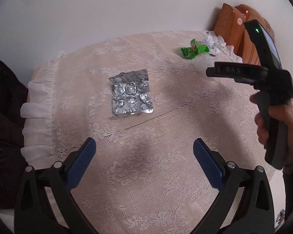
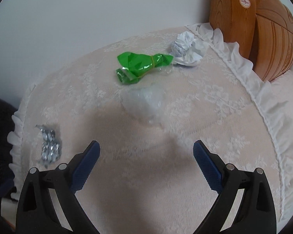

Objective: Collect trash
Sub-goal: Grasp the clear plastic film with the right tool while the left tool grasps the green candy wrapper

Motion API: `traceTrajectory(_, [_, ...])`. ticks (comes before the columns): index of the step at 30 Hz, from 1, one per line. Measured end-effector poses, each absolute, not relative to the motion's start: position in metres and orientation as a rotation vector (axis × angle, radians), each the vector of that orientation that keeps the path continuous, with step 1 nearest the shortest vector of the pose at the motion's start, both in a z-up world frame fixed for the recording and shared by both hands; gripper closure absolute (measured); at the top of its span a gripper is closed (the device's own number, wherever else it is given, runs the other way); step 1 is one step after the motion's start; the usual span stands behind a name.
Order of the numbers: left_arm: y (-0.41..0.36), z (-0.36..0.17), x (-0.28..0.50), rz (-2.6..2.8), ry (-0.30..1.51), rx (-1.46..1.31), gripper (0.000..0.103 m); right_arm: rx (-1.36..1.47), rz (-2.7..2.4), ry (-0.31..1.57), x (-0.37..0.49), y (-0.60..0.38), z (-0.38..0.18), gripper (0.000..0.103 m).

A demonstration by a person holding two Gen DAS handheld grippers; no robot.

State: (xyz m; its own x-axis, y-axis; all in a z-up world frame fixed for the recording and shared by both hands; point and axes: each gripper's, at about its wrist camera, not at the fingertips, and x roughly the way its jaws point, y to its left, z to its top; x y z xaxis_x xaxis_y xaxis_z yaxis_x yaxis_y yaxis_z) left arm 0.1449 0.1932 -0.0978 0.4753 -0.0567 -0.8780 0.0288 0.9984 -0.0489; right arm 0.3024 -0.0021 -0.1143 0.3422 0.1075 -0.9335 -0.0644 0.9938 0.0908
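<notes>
With both the left gripper (image 1: 144, 156) and right gripper (image 2: 146, 156) hovering apart and empty, the flat blister pack (image 1: 131, 94) at eleven o'clock is risking slipping (lace cloth (image 1: 166, 175) could be snagging the pads).

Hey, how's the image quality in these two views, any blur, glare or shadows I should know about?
Left wrist view: sharp, with glints on the foil blister pack and a soft shadow on the cloth ahead of the left gripper. Right wrist view: softer; the blister pack is smeared near the edge, the clear plastic is hazy, and a broad shadow lies before the right gripper. Both bend straight lines strongly.
</notes>
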Motion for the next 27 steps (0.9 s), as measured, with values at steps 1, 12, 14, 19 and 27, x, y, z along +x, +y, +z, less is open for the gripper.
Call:
traceTrajectory(1, [0.196, -0.099, 0.145, -0.051, 1.077, -0.03, 0.008, 0.041, 0.107, 1.223, 0.309, 0.0, -0.118, 0.007])
traceTrajectory(12, [0.209, -0.108, 0.15, -0.046, 1.084, -0.009, 0.008, 0.085, 0.151, 1.252, 0.331, 0.006, -0.127, 0.063])
traceTrajectory(14, [0.212, -0.109, 0.152, -0.052, 1.085, -0.024, 0.008, 0.076, 0.17, 1.243, 0.325, 0.004, -0.12, 0.065])
traceTrajectory(19, [0.211, -0.107, 0.154, -0.059, 1.077, -0.055, 0.008, 0.057, 0.213, 1.216, 0.304, -0.005, -0.099, 0.065])
traceTrajectory(27, [0.188, -0.107, 0.174, -0.12, 0.953, 0.425, 0.008, 0.038, 0.272, 1.216, 0.259, -0.031, -0.079, 0.065])
